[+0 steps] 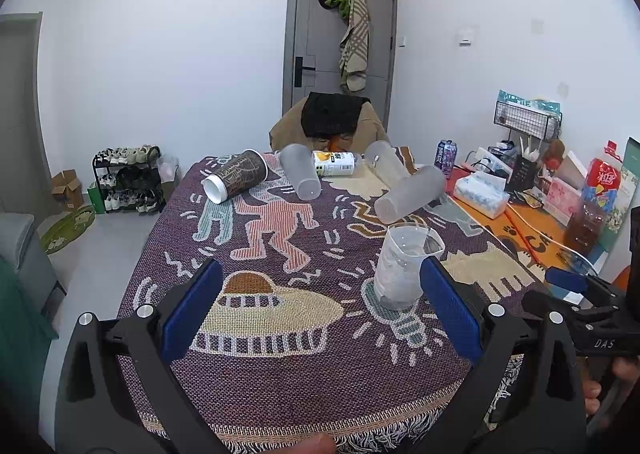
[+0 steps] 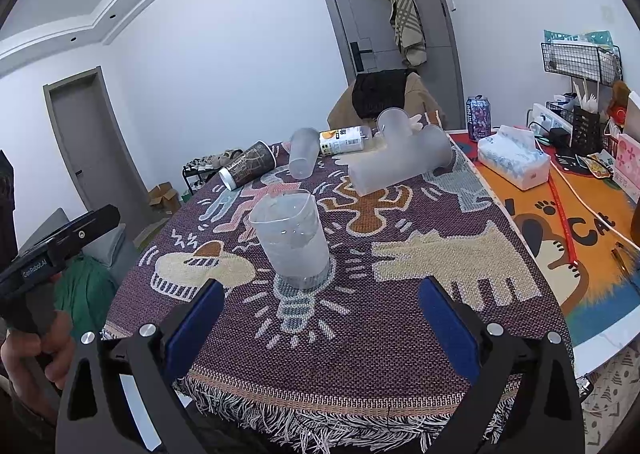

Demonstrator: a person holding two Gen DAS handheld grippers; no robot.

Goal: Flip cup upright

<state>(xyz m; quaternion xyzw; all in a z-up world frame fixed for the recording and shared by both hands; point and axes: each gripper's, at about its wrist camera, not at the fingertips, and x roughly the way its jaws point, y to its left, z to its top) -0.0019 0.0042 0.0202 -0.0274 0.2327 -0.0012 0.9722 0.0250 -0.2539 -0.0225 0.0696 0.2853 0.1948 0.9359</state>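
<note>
Clear frosted plastic cup [image 2: 291, 240] stands upright, mouth up, on the woven patterned tablecloth [image 2: 360, 326], just ahead of the right gripper [image 2: 320, 318]. Left gripper [image 1: 320, 306] and right both gape apart, empty.

Plastic cups on rough woven cloth

The upright cup [image 2: 291, 237] is clear, glossy plastic; the fallen cups [image 2: 400, 164] are frosted, matt plastic. The dark cup [image 1: 236, 180] looks like printed paper. The blanket [image 2: 360, 326] is coarse weave, fringed. Gripper pads [image 1: 192, 310] look matt blue, their frames black plastic with shiny metal screws.
</note>
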